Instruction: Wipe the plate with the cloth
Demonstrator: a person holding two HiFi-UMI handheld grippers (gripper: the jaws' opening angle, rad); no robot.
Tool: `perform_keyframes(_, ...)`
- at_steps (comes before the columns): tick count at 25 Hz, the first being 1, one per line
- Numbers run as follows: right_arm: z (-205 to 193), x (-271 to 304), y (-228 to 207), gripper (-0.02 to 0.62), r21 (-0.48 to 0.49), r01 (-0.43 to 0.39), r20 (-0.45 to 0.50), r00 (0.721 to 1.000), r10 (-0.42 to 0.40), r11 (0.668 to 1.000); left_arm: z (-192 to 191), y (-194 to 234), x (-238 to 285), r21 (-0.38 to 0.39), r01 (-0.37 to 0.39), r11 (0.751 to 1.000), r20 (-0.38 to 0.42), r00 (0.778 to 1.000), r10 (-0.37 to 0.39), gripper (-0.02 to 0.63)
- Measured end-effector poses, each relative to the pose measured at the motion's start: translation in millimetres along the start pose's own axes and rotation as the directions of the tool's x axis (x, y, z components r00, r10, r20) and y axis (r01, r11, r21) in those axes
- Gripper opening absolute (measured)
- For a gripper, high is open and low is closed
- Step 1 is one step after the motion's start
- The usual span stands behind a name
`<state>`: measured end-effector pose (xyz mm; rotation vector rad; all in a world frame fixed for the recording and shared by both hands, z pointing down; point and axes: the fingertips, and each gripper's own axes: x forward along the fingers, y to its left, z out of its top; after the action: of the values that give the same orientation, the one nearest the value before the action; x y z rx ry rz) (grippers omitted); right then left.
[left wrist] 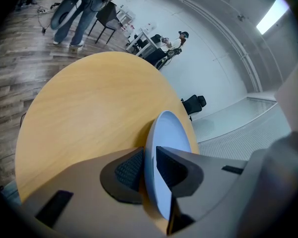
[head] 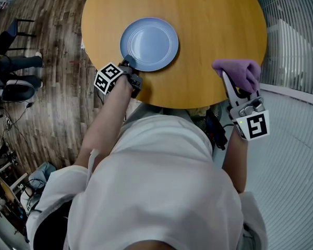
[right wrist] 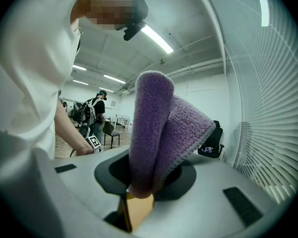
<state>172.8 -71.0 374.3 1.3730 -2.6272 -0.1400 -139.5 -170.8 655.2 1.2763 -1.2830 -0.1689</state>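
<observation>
Wooden round table [head: 214,20] carries a pale blue plate [head: 148,43] towards its left side. The left gripper [head: 128,66] pinches the plate's near rim between its pads. Further right, the right gripper [head: 231,85] is clamped on a folded purple cloth [head: 239,69] by the table's near edge.

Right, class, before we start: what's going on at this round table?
A person in a white shirt is at the round wooden table with a gripper in each hand. The left gripper has its jaws astride the near rim of the light blue plate lying on the table; whether the pads press it is unclear. The right gripper is clamped on a folded purple cloth, held up by the table's edge, apart from the plate. No wiping yet.
</observation>
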Motion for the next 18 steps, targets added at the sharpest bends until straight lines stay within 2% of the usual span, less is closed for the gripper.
perform_keyframes(4, -0.5, 0.6, -0.6, 0.087, -0.001, -0.002, 0.001, 1.000, 0.002, 1.000, -1.4, 3.3, 1.3, 0.021, -0.019, 1.000, -0.009, 1.000, 0.019, 0.082)
perform_keyframes(8, -1.7, 0.3, -2.2, 0.087, 0.007, 0.001, 0.005, 1.000, -0.001, 1.000, -1.3, 3.2, 2.3, 0.047, -0.028, 0.999, -0.018, 0.999, 0.028, 0.128)
perform_keyframes(15, -0.8, -1.8, -4.7, 0.087, 0.009, 0.001, 0.012, 1.000, -0.001, 1.000, 2.5, 6.3, -10.1, -0.027, -0.020, 0.999, 0.013, 1.000, 0.020, 0.144)
perform_keyframes(18, 3.0, -4.6, -8.6, 0.087, -0.005, 0.000, 0.022, 1.000, 0.000, 1.000, 14.3, 12.2, -26.3, -0.028, -0.046, 0.999, 0.058, 0.997, 0.047, 0.144)
